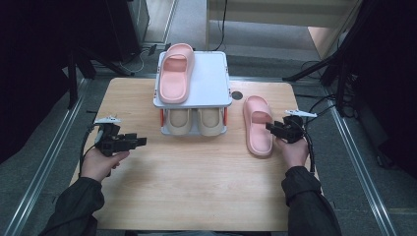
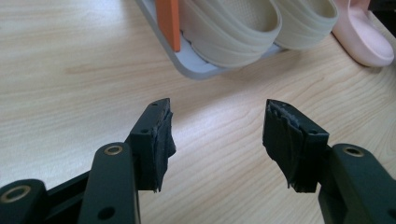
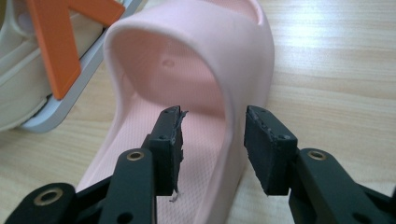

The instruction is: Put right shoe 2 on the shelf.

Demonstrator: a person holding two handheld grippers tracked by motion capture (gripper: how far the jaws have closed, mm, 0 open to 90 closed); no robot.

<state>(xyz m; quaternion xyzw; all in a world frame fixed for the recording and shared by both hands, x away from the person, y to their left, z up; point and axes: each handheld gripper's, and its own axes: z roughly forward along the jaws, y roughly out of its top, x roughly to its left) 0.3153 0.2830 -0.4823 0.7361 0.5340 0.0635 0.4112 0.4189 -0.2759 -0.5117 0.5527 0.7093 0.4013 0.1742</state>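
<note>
A pink slipper [image 1: 258,128] lies on the wooden table right of a small two-level rack [image 1: 211,78]. My right gripper [image 1: 269,127] is at its strap. In the right gripper view the jaws stand apart astride the strap's side wall of the pink slipper [image 3: 196,70], one jaw inside and one outside; the right gripper [image 3: 212,126] is open, its pads not pressing. A second pink slipper [image 1: 175,73] rests on the rack's top shelf. My left gripper [image 1: 142,141] hovers left of the rack; the left gripper [image 2: 217,121] is open with bare table between its jaws.
Two beige slippers [image 1: 194,121] sit side by side on the rack's lower shelf, also seen as beige slippers [image 2: 233,28] beside an orange post [image 2: 168,23]. A round hole [image 1: 237,95] marks the table behind the rack. Dark stands flank the table.
</note>
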